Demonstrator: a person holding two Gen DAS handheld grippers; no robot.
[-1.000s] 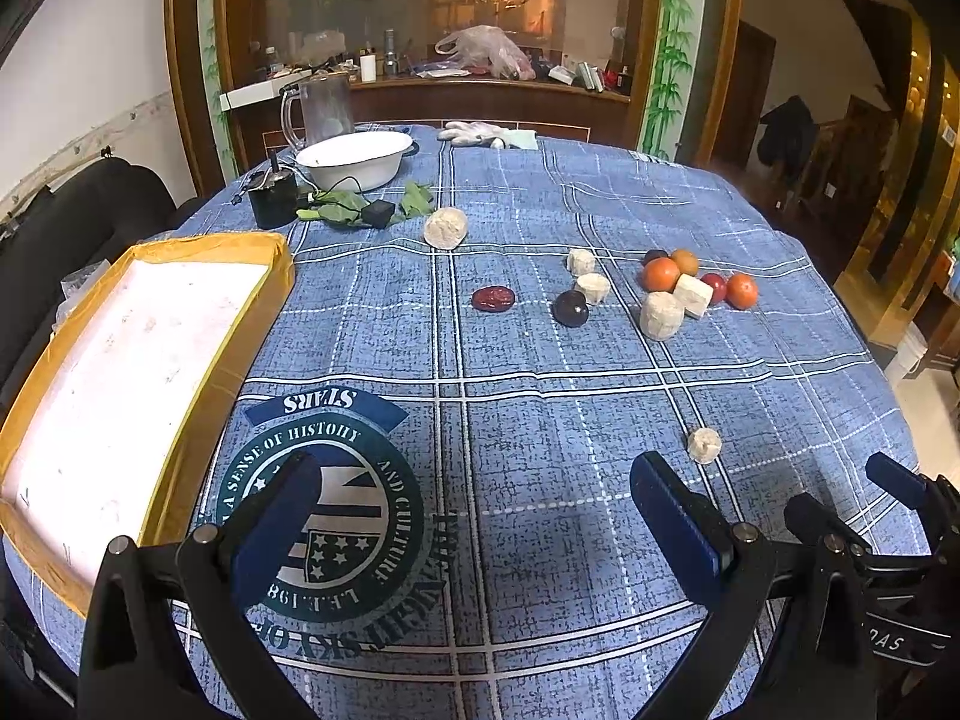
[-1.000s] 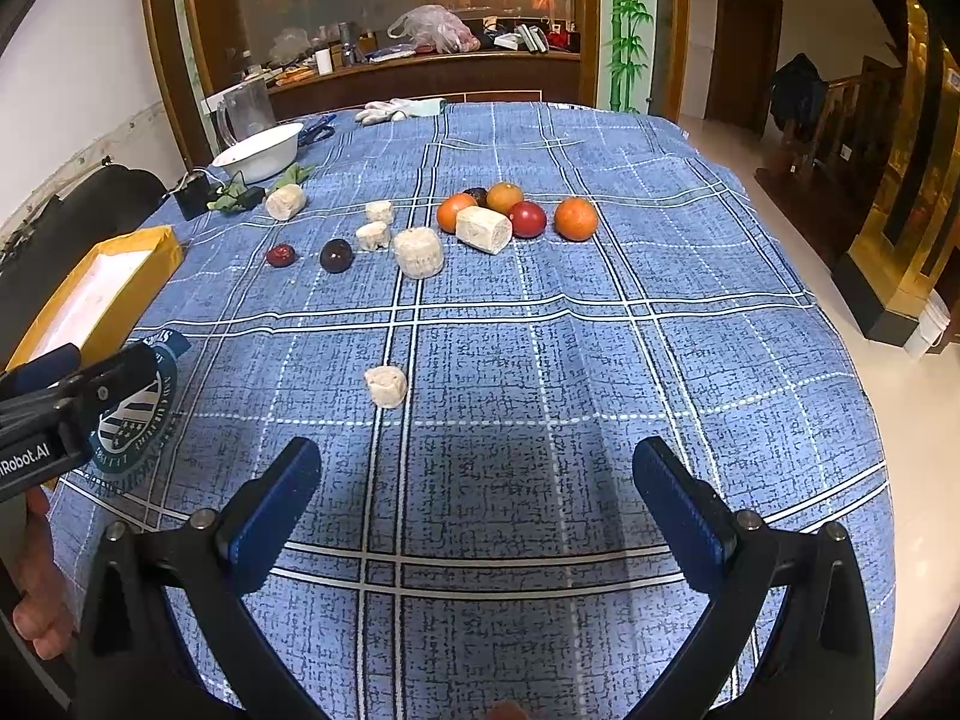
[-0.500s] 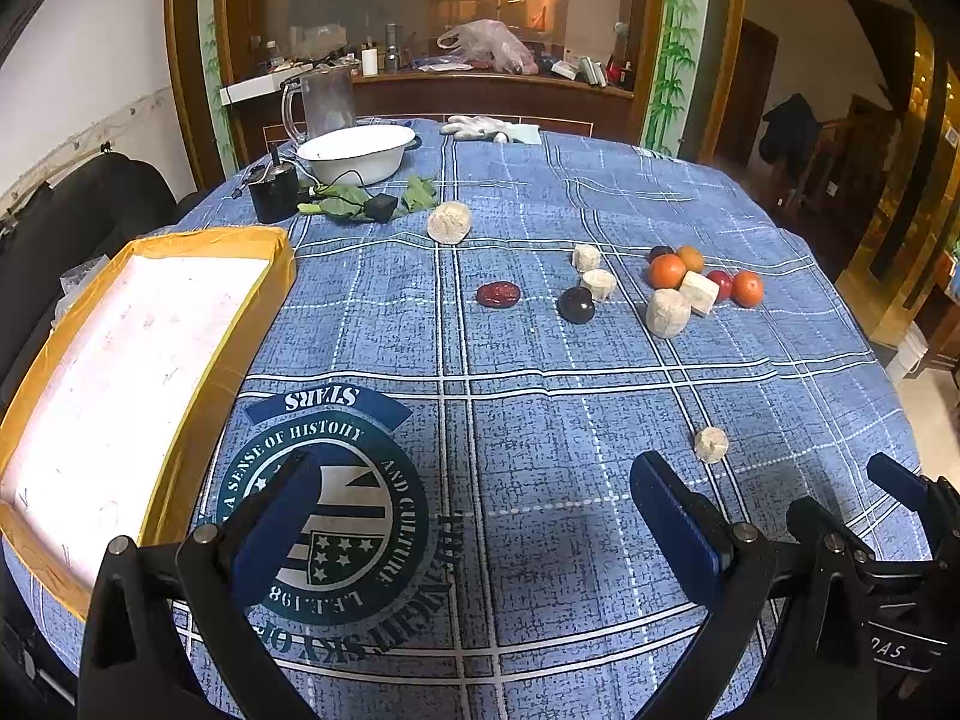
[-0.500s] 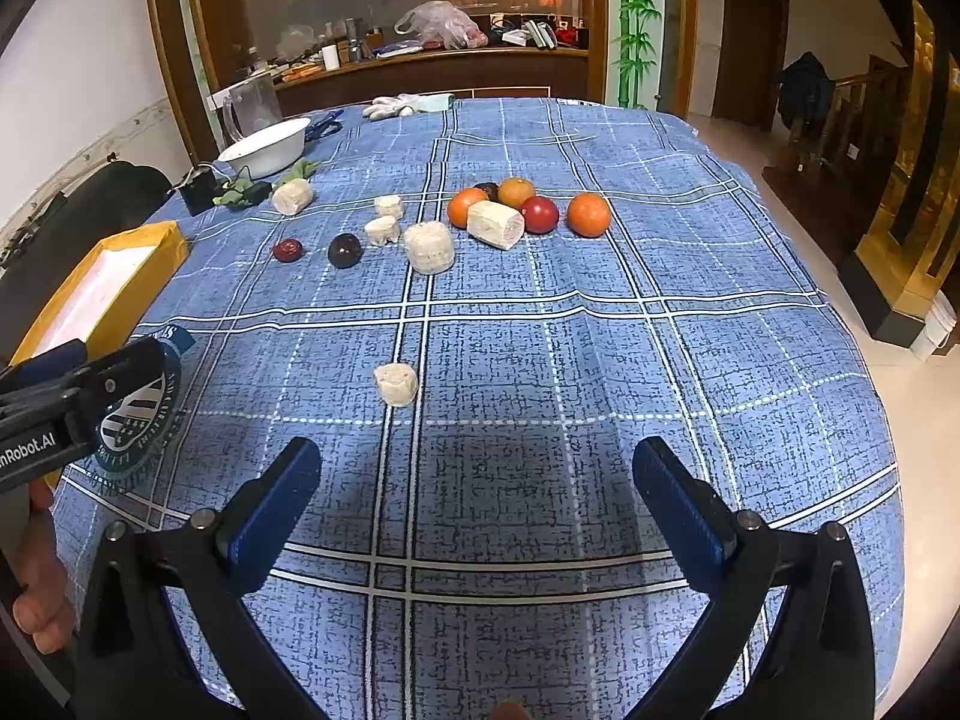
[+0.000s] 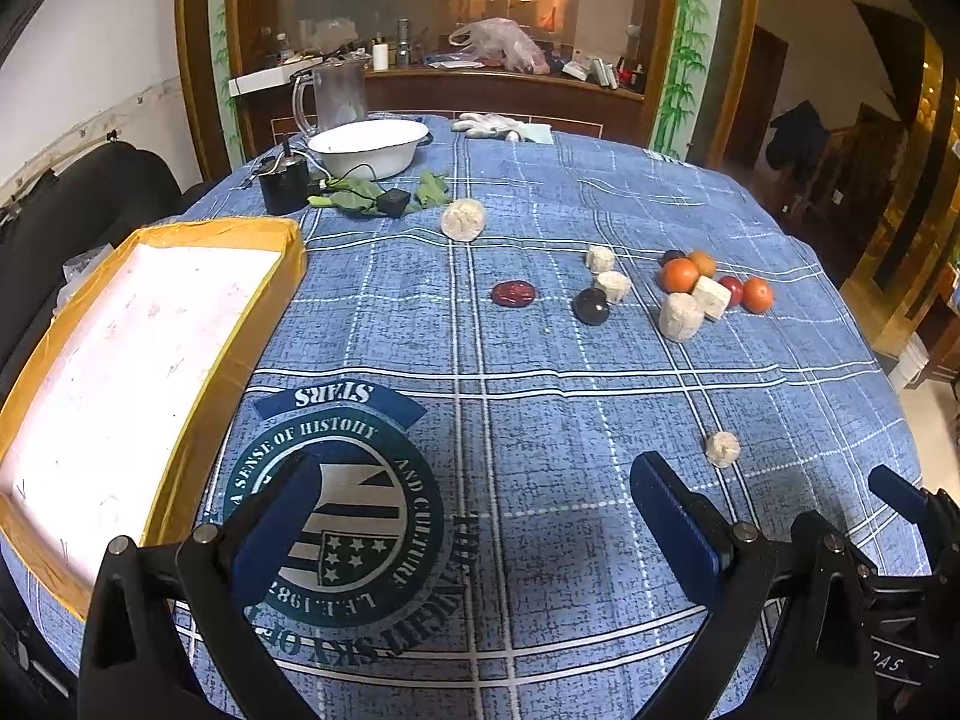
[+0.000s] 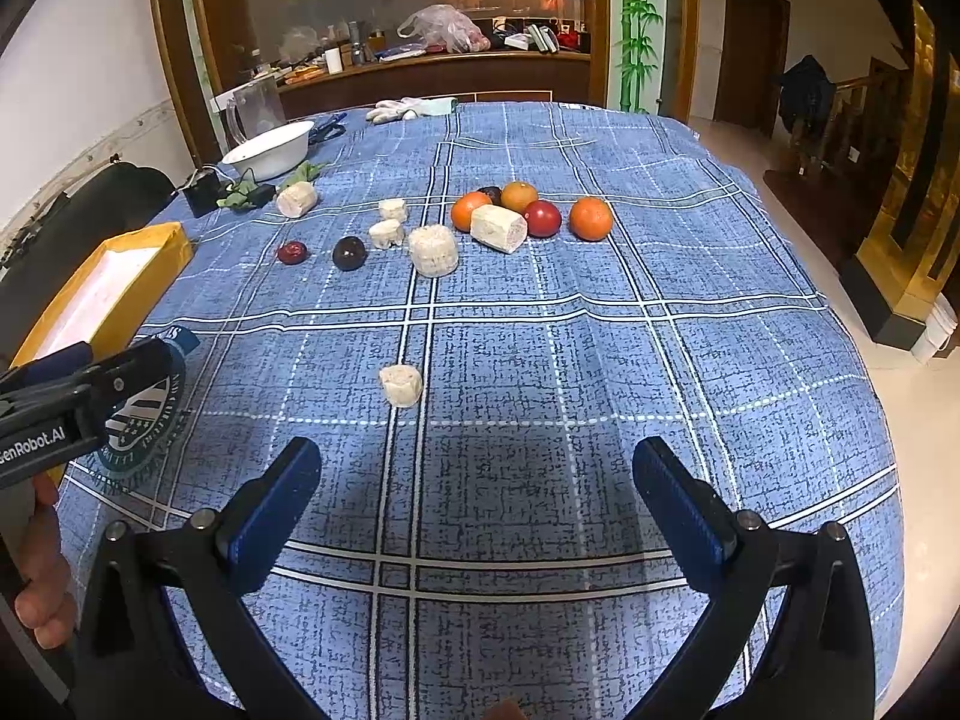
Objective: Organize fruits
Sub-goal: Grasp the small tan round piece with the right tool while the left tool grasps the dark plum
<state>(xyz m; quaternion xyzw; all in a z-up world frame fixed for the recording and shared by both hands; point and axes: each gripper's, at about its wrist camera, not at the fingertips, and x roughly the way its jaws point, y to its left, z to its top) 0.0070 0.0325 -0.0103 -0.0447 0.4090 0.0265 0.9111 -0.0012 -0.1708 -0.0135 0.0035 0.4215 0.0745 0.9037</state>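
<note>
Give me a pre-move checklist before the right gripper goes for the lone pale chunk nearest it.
1. Right gripper open, nothing held: ok.
2. Left gripper open, nothing held: ok.
3. Lone pale chunk stands apart from other pieces: ok.
4. Chunk centred between right fingers: not ok, it sits left of centre.
5. Yellow-rimmed tray has room: ok.
6. Chunk firmness: cannot tell.

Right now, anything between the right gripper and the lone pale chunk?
No, just bare tablecloth between right gripper and pale chunk, per the right wrist view.
</note>
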